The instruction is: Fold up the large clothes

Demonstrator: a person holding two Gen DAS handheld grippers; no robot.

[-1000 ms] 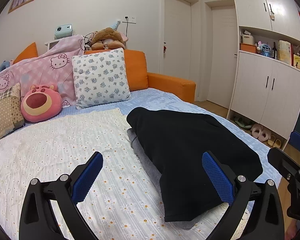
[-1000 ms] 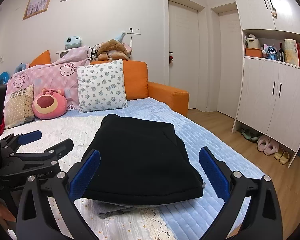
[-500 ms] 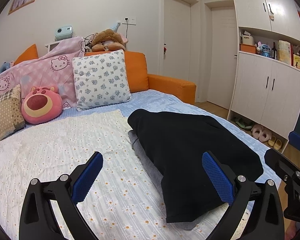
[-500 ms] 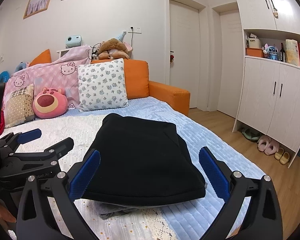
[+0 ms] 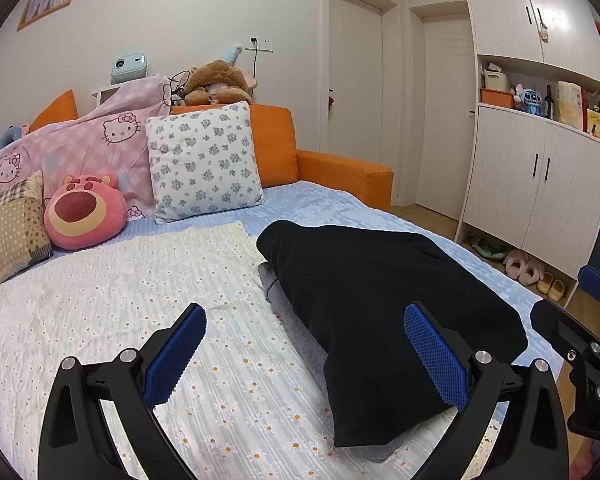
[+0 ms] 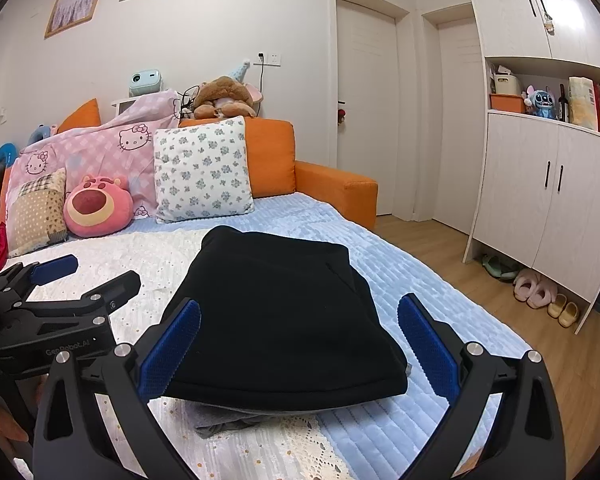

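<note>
Matt black cloth garment (image 6: 284, 320), quilted blue bedcover (image 6: 388, 276), textured blue rubber pads (image 5: 436, 356), glossy wood floor (image 6: 580, 364)

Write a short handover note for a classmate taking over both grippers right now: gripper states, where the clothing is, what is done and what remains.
Left gripper: open, holding nothing, above the daisy-print sheet.
Right gripper: open, holding nothing, in front of the near edge of the black garment.
The black garment lies on the bed as a compact bundle, partly over the blue quilt; a bit of grey fabric pokes out underneath.
Done: it appears folded.
Left: probably tuck in the grey fabric and tidy; I cannot tell whether another fold is needed.
</note>
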